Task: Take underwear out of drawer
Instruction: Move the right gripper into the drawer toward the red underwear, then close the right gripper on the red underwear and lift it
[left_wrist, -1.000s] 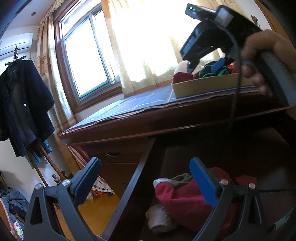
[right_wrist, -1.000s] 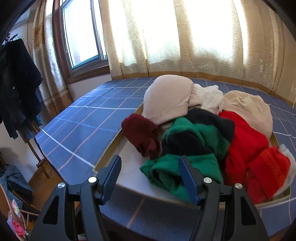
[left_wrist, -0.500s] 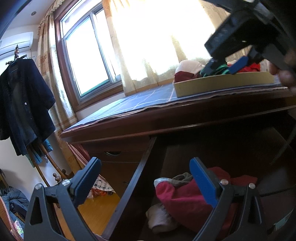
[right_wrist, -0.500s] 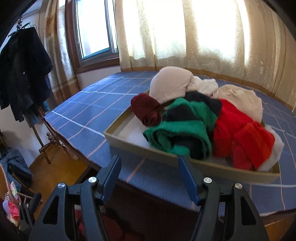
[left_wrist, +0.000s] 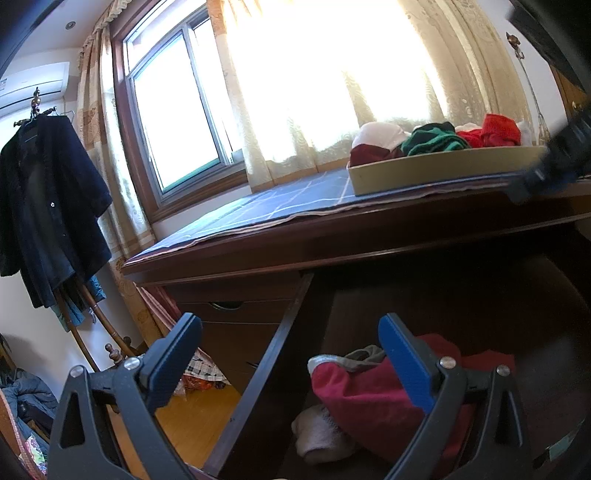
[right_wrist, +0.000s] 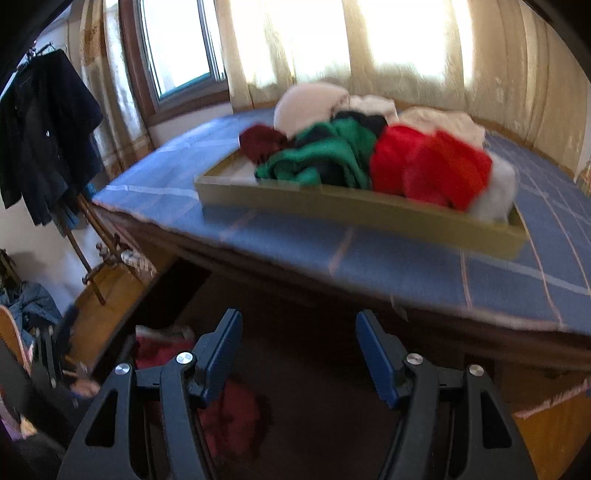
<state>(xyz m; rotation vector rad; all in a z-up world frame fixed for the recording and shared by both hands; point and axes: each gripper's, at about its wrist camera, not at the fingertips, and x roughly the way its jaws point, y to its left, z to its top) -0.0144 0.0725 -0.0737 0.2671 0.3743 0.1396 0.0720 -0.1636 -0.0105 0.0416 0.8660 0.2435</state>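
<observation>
We observed the open drawer (left_wrist: 280, 369) holding red underwear (left_wrist: 362, 391); the tray (right_wrist: 354, 206) held piled clothes (right_wrist: 369, 155). Both the left gripper (left_wrist: 291, 354) and right gripper (right_wrist: 299, 350) were released, grasping nothing.

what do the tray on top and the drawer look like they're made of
The tray: flat, matte olive-tan walls with square edges, probably cardboard or painted board; motion blur leaves it open. The drawer: dark reddish-brown wood with a slight sheen along its side wall, matching the dresser, likely stained and varnished.
</observation>
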